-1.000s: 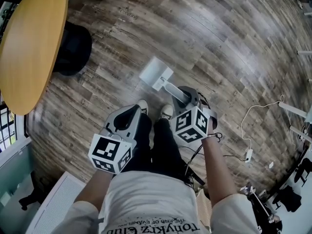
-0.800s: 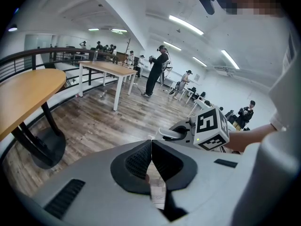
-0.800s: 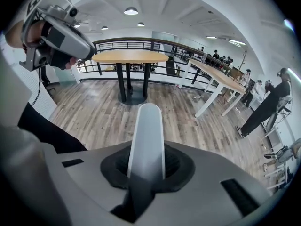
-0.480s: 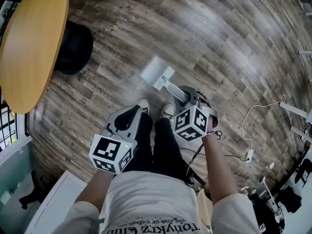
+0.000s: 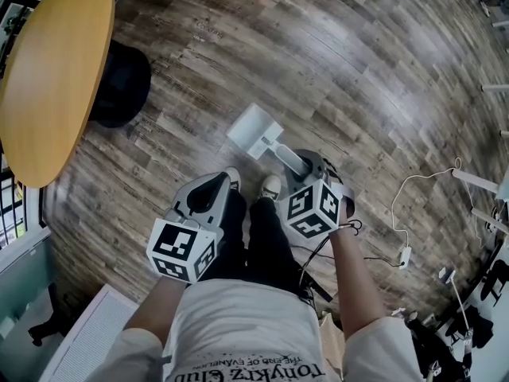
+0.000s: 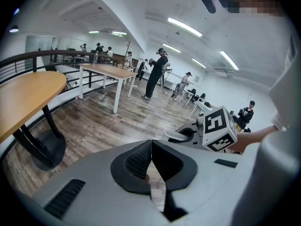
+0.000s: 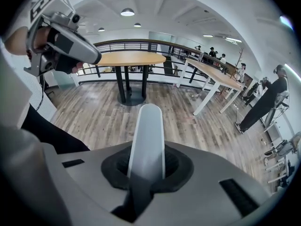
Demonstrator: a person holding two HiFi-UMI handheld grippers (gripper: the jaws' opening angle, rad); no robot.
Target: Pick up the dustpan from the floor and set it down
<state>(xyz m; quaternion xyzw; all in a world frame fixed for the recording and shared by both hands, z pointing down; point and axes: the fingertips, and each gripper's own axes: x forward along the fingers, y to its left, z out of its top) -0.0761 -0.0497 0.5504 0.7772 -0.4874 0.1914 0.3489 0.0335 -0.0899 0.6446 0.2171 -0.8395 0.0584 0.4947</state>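
Right gripper [image 5: 296, 159], head view: jaws clamped on the handle of the white dustpan [image 5: 253, 127], pan end out ahead over the plank floor [image 5: 358, 62], just beyond two shoes [image 5: 271, 185]; contact with the floor not clear. Left gripper [image 5: 224, 181] beside it, near the left leg, nothing in it. Marker cubes [image 5: 314, 205] on both grippers: black-and-white squares, no letters. Upside-down print on the shirt hem [image 5: 246, 370], roughly "TonyKtz Club"; smaller line next to it unreadable. Round wooden table [image 5: 48, 70] with black base [image 5: 119, 74] at upper left; white cable [image 5: 413, 205] on the floor at right. Left gripper view: ribbed black pads [image 6: 137, 163] pressed together, empty; right gripper's cube off to the right, long tables [image 6: 106, 72] and standing people [image 6: 157, 74] far back. Right gripper view: jaws tight against both sides of the white handle, handle running straight away from them; left gripper at upper left, round table behind.
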